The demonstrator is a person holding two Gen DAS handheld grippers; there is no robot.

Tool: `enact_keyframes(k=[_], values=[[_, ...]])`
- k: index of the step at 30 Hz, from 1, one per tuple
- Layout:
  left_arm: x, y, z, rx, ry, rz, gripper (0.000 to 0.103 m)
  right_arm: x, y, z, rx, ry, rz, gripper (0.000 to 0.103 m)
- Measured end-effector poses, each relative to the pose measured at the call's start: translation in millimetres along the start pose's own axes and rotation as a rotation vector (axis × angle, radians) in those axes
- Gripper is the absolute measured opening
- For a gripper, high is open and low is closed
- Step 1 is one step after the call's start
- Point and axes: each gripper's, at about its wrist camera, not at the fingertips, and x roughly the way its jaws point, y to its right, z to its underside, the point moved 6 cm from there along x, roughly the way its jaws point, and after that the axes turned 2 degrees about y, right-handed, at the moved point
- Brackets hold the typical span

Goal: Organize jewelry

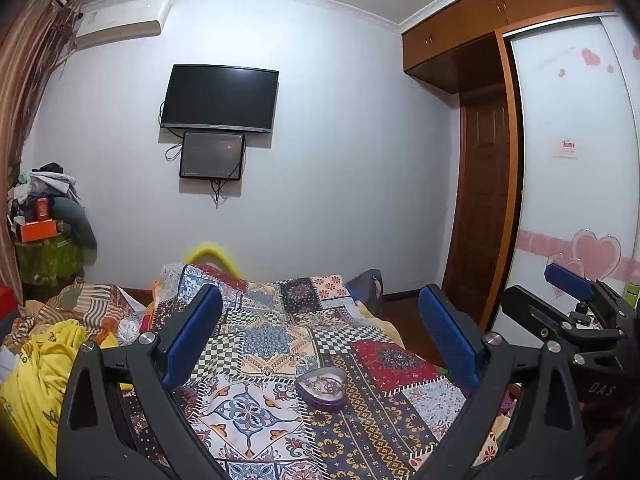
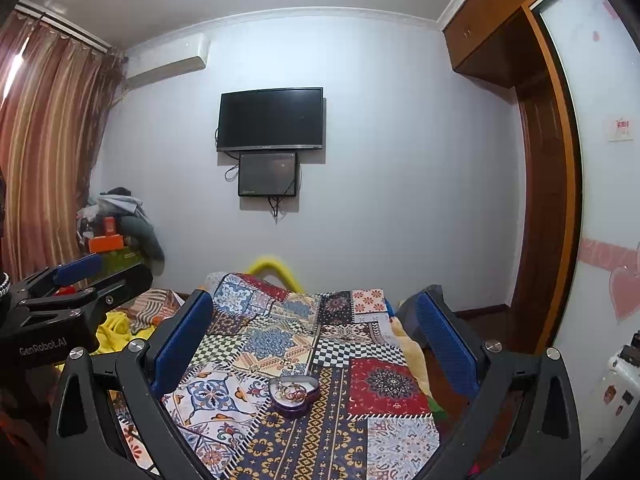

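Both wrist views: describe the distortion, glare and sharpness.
Left wrist view: fisheye bends the wardrobe edge, corners are vignetted black, and the heart-shaped box reads soft. Right wrist view: same barrel warp, a bright glare streak on the curtain, and the jewelry in the box is too blurred to distinguish.

A bed (image 2: 400, 340) under a patchwork cover (image 2: 320, 440) bears a heart-shaped box (image 2: 294, 396) of jewelry
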Motion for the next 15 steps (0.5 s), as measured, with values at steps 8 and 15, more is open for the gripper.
enact_keyframes(k=[8,15], values=[[2.8,0.3,0.4,-0.003,-0.008,0.005,0.099,0.4,0.1,-2.0,0.002,-0.007,-0.001,0.101],[4.7,3.0,-0.4,-0.001,-0.015,0.014,0.099,0.5,0.7,-3.4,0.002,-0.009,-0.002,0.101]])
